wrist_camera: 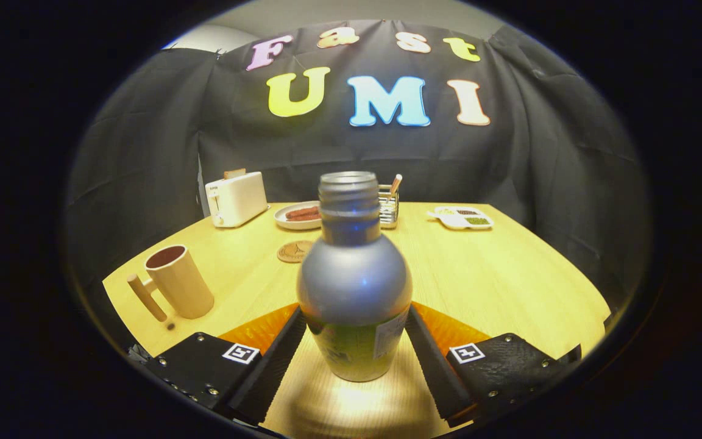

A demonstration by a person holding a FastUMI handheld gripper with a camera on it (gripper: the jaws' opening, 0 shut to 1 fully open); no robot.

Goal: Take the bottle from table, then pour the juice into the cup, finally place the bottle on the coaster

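My fingers (354,347) sit either side of the silver-shouldered, uncapped plastic bottle with a green label (354,299), closed in to about its width; both inner faces look to be touching the lower body, though I cannot tell how firmly they press. The bottle stands upright between them on the pale wooden table (497,274), its base seemingly down on the surface, with a shadow pooled around it.

I judge this as the first step, the take: the grasp is made or nearly made and the lift has not begun. The tan wooden mug with a side handle (175,283) stands well off to the left, its dark mouth open upward. The round brown coaster (294,250) lies beyond the bottle, a little left of it, with the white toaster (236,198) and a plate of sausages (300,214) farther back.

Next I need a firm squeeze, then a straight lift, keeping the open neck upright while carrying it left toward the mug. Tilting early would spill the juice.
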